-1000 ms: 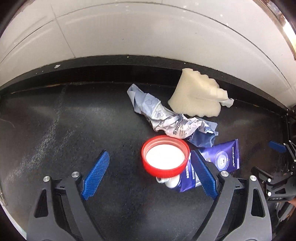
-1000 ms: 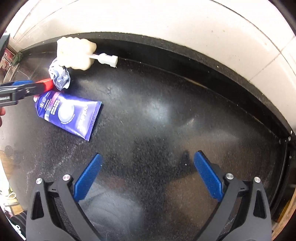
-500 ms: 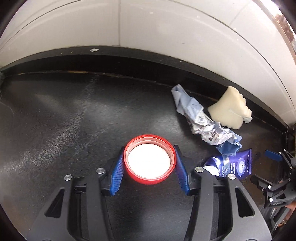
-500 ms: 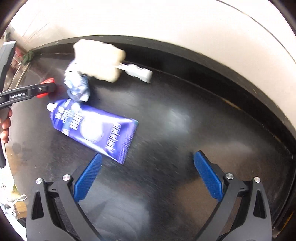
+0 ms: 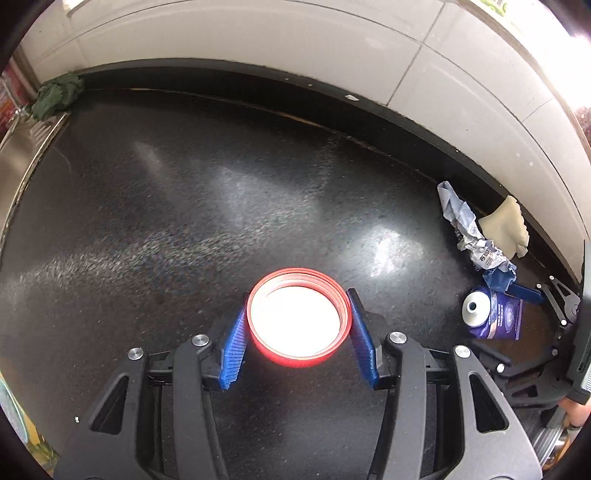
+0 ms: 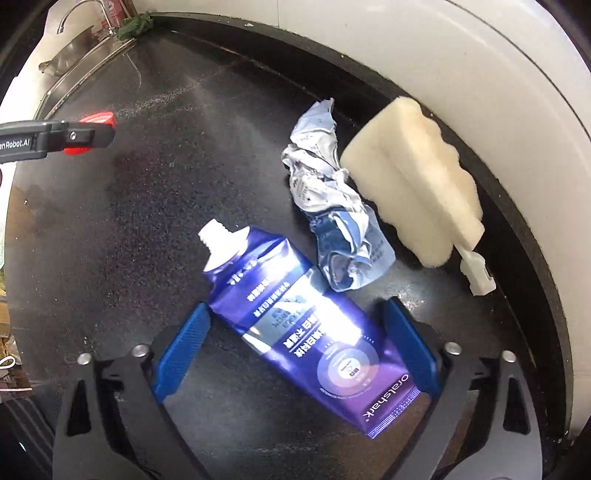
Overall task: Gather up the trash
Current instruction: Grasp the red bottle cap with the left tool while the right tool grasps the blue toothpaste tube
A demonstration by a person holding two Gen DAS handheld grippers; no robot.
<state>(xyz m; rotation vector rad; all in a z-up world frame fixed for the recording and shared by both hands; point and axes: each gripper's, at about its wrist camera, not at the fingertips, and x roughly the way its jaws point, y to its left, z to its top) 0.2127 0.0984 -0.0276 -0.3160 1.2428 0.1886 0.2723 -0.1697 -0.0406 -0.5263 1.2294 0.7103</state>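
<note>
My left gripper (image 5: 297, 297) is shut on a red lid (image 5: 295, 360) with a white inside, held over the black counter (image 5: 184, 221). The right wrist view shows that gripper (image 6: 92, 134) and lid (image 6: 98, 118) at the far left. My right gripper (image 6: 297, 306) points down over a purple toothpaste tube (image 6: 295, 325). Its jaws are closing with the tube lying slantwise between them, and I see no firm press. A crumpled blue-white wrapper (image 6: 332, 206) and a cream sponge brush (image 6: 413, 184) lie just beyond. In the left wrist view the tube (image 5: 495, 317), wrapper (image 5: 476, 243) and sponge (image 5: 504, 225) sit far right.
A white tiled wall (image 5: 295, 44) runs behind the counter's raised black back edge. A green cloth (image 5: 55, 96) is bunched at the back left corner beside a steel sink (image 6: 74, 51) with a faucet (image 6: 74, 9). A person's fingers (image 5: 576, 408) show at the right edge.
My left gripper shut on the red lid and carried it left, away from the pile. My right gripper moved left over the toothpaste tube, and its jaws have narrowed around it.
</note>
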